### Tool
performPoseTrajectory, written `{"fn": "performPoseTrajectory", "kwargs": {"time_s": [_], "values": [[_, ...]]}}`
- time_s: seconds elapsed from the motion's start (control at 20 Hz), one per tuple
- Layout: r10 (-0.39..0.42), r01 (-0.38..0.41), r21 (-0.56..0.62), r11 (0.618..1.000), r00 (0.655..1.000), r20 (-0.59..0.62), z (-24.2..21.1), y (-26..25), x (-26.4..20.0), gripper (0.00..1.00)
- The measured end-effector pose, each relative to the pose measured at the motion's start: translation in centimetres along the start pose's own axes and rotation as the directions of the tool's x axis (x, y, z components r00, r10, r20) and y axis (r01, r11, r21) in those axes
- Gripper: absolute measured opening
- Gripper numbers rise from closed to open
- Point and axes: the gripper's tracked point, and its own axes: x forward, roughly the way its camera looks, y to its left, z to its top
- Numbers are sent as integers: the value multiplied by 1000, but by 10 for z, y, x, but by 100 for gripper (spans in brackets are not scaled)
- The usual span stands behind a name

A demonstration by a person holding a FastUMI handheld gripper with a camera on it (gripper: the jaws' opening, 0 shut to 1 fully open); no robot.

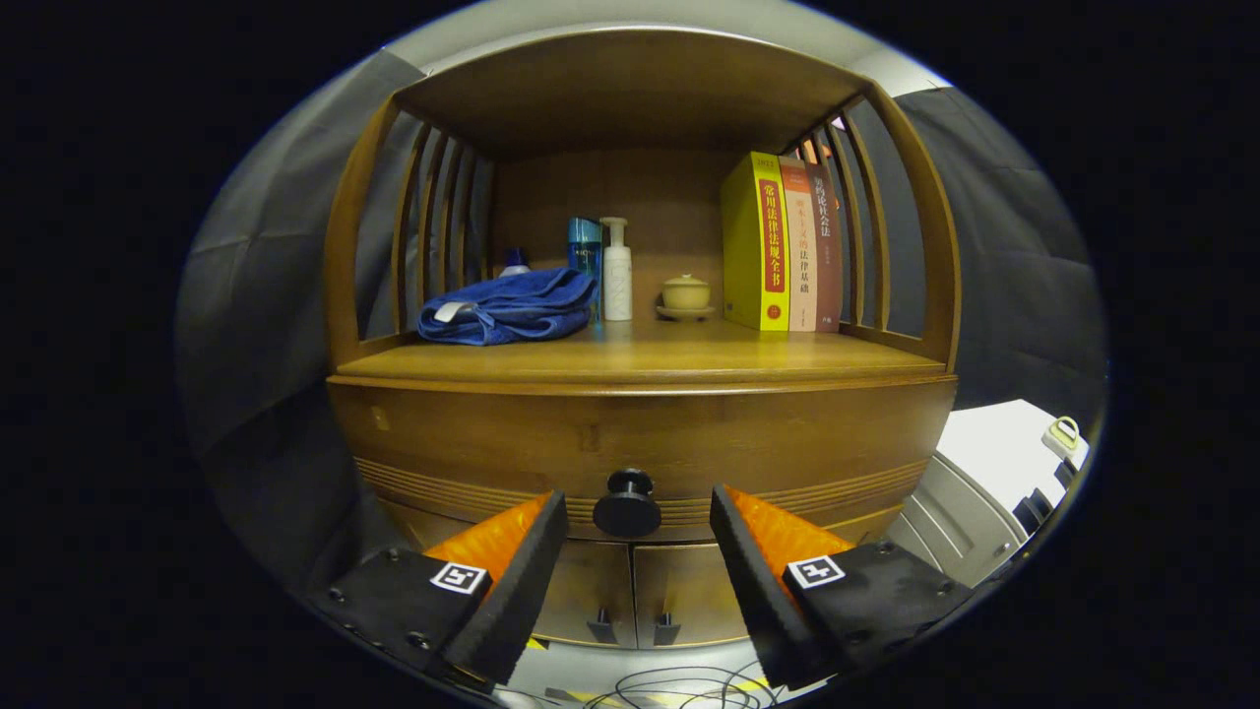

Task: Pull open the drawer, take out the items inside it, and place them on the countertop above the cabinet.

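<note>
The gripper [638, 512] is hovering with its fingers spread wide, and the drawer knob [627, 503] is sitting between the fingertips, touching neither. The knob is sticking out of the shut drawer front [640, 438], with two cabinet doors [638, 591] lying below it and the worktop [640, 362] above. On the worktop a folded towel [509, 307] is lying to the left, two bottles [602, 266] are standing just behind and right of it (a third is peeking over the towel), a small lidded cup [686, 293] is sitting right of those, and three books [783, 242] are standing upright at the right.
</note>
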Motion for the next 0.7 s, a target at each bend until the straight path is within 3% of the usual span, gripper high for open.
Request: {"fn": "performPoseTrajectory", "kwargs": {"time_s": [0.3, 0.6, 0.7], "values": [[-12, 13, 39, 999, 999, -37, -16, -1, 21, 96], [-11, 13, 46, 999, 999, -38, -17, 3, 31, 87], [-15, 17, 45, 999, 999, -52, -19, 3, 34, 77]]}}
